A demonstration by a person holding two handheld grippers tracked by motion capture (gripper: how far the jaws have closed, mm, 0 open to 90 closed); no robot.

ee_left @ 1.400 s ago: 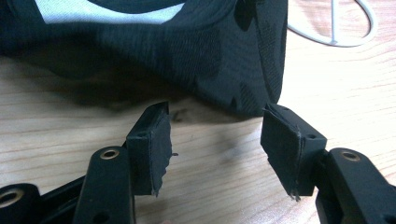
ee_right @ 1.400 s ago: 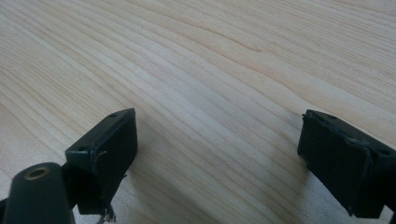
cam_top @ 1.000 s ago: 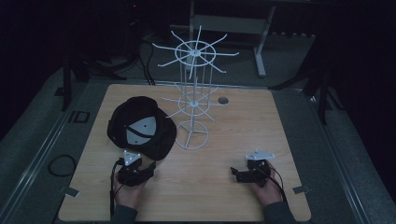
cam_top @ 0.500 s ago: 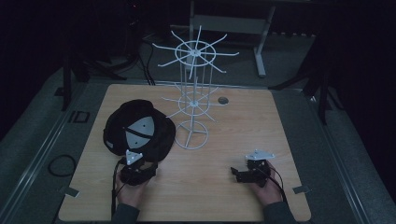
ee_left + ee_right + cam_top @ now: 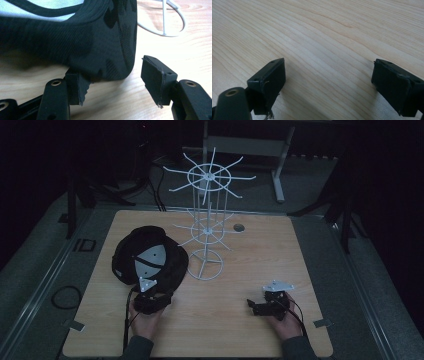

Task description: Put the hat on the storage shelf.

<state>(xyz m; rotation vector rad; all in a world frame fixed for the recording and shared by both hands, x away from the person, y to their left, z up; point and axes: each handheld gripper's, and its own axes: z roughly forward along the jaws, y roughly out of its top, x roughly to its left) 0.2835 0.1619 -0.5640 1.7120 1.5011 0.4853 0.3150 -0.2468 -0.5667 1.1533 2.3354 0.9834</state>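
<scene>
black cap, brim toward left tongs

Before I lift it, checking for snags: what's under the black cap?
Bare wooden table shows below the black cap's edge; the left gripper's fingers flank that edge. Farther under is covered.

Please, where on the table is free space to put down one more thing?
Free: the right half of the table, between the rack and the right edge, ahead of the right claw; also the near strip between both hands. Crowded: the left-centre, where the cap lies beside the rack's base and the left claw reaches its brim.
</scene>
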